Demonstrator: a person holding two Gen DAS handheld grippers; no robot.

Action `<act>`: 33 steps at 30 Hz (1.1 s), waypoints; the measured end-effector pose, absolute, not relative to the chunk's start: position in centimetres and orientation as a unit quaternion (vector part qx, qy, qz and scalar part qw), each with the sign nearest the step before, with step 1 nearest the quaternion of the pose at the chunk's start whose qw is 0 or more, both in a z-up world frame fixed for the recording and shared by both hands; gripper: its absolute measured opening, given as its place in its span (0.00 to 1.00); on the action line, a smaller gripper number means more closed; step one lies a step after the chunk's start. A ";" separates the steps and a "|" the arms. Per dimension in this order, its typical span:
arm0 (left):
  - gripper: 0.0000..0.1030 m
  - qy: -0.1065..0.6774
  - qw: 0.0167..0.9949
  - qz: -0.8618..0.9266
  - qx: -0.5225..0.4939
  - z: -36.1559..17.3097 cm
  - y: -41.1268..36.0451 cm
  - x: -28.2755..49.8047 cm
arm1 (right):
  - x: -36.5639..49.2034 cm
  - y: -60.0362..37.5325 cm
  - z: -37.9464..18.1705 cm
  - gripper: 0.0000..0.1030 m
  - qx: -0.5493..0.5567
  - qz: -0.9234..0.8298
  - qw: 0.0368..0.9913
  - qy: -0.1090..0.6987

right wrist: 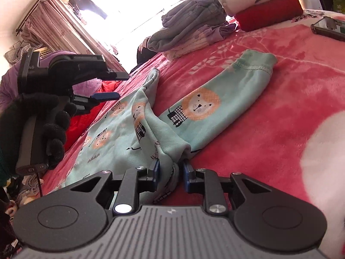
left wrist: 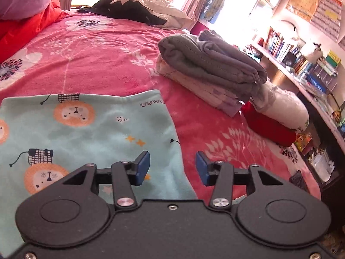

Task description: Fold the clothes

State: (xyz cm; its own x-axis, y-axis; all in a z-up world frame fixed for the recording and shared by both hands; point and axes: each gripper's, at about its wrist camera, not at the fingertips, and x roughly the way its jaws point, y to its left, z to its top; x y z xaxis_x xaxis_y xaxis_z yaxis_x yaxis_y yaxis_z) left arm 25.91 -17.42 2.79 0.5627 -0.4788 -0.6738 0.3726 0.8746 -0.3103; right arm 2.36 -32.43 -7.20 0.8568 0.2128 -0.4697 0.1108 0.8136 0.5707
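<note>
Pinning bunched crotch of lion-print pants (right wrist: 138,127) on the pink blanket (right wrist: 280,108) with our right gripper (right wrist: 170,172); leg runs away up-right. Left gripper (left wrist: 172,168), half open, empty, hovers over the waist end's right edge.

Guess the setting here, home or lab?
Home, most likely a bedroom: a bed under a pink floral blanket, a stack of folded clothes on it, packed bookshelves along the wall, and a curtained window.
</note>
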 end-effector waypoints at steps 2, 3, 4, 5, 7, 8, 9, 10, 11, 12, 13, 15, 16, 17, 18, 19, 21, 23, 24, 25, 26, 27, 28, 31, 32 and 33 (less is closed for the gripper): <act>0.44 0.411 0.880 -0.238 -0.022 2.4 -19.8 26.5 | 2.2 -32.2 -7.0 0.24 0.287 0.026 0.921 0.263; 0.44 0.417 0.877 -0.237 0.000 2.2 -21.1 26.8 | 2.1 -32.1 -6.8 0.24 0.279 0.026 0.923 0.262; 0.44 0.423 0.875 -0.236 0.028 1.9 -22.4 27.1 | 2.1 -32.0 -6.7 0.24 0.271 0.027 0.926 0.261; 0.39 0.428 0.871 -0.234 0.059 1.5 -23.6 27.3 | 2.0 -31.9 -6.7 0.24 0.265 0.027 0.928 0.260; 0.13 0.422 0.867 -0.220 0.147 0.5 -25.7 27.4 | 2.0 -31.8 -6.5 0.24 0.259 0.027 0.931 0.256; 0.06 0.414 0.866 -0.212 0.181 0.1 -26.3 27.4 | 1.9 -31.8 -6.4 0.23 0.260 0.026 0.932 0.251; 0.06 0.413 0.868 -0.211 0.179 0.1 -26.0 27.5 | 1.8 -31.8 -6.2 0.23 0.256 0.025 0.934 0.247; 0.06 0.416 0.870 -0.214 0.151 0.3 -25.2 27.7 | 1.8 -31.6 -6.0 0.22 0.246 0.024 0.937 0.246; 0.06 0.413 0.876 -0.215 0.123 0.7 -24.1 27.8 | 1.8 -31.3 -5.9 0.21 0.233 0.024 0.941 0.244; 0.06 0.406 0.884 -0.213 0.093 1.1 -22.9 27.8 | 1.8 -30.8 -5.7 0.21 0.218 0.027 0.945 0.242; 0.05 0.398 0.890 -0.213 0.061 1.4 -21.4 27.7 | 1.7 -30.3 -5.4 0.20 0.198 0.030 0.951 0.237; 0.05 0.379 0.900 -0.216 -0.009 1.9 -18.3 27.3 | 1.3 -28.8 -4.5 0.20 0.134 0.038 0.966 0.219; 0.05 0.368 0.903 -0.217 -0.044 2.1 -16.7 27.1 | 1.1 -28.0 -4.1 0.20 0.100 0.042 0.972 0.210; 0.05 0.361 0.904 -0.217 -0.079 2.0 -15.1 26.9 | 0.9 -27.2 -3.8 0.20 0.069 0.044 0.975 0.205; 0.05 0.355 0.902 -0.216 -0.115 1.6 -13.5 26.7 | 0.8 -26.6 -3.7 0.20 0.044 0.045 0.978 0.201; 0.05 0.348 0.900 -0.215 -0.151 1.3 -11.8 26.5 | 0.7 -26.1 -3.5 0.20 0.020 0.046 0.979 0.197; 0.05 0.347 0.893 -0.205 -0.201 0.2 -9.4 26.3 | 0.5 -24.8 -3.2 0.20 -0.041 0.048 0.981 0.185; 0.05 0.354 0.883 -0.192 -0.240 -1.2 -7.5 26.3 | 0.2 -23.3 -3.3 0.20 -0.104 0.054 0.978 0.175; 0.05 0.357 0.878 -0.189 -0.256 -1.7 -6.9 26.3 | 0.1 -22.6 -3.4 0.20 -0.127 0.060 0.975 0.175; 0.05 0.359 0.875 -0.189 -0.263 -2.0 -6.7 26.3 | 0.0 -22.0 -3.5 0.20 -0.146 0.065 0.971 0.176; 0.05 0.360 0.873 -0.188 -0.268 -2.2 -6.6 26.3 | 0.0 -21.6 -3.7 0.20 -0.160 0.072 0.968 0.179; 0.05 0.362 0.872 -0.187 -0.273 -2.5 -6.5 26.4 | 0.1 -21.1 -3.9 0.20 -0.173 0.078 0.965 0.183; 0.05 0.363 0.870 -0.187 -0.275 -2.7 -6.4 26.3 | 0.1 -20.6 -4.1 0.20 -0.186 0.084 0.961 0.186; 0.05 0.373 0.868 -0.185 -0.272 -3.3 -6.5 26.8 | 0.4 -19.6 -4.6 0.20 -0.210 0.102 0.952 0.200; 0.05 0.375 0.868 -0.184 -0.268 -3.4 -6.5 26.9 | 0.7 -19.4 -4.8 0.20 -0.210 0.109 0.949 0.206; 0.05 0.376 0.868 -0.183 -0.267 -3.5 -6.4 27.0 | 0.8 -19.1 -4.9 0.20 -0.212 0.114 0.948 0.209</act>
State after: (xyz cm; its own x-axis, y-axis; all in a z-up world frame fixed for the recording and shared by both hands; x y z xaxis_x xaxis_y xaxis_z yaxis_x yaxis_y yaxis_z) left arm 26.97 -6.44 -3.48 0.6510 -0.5180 -0.5548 0.1170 0.7907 -0.6009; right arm 0.85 -19.12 -4.89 0.8866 0.1283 -0.4443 -0.3053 0.8840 -0.3541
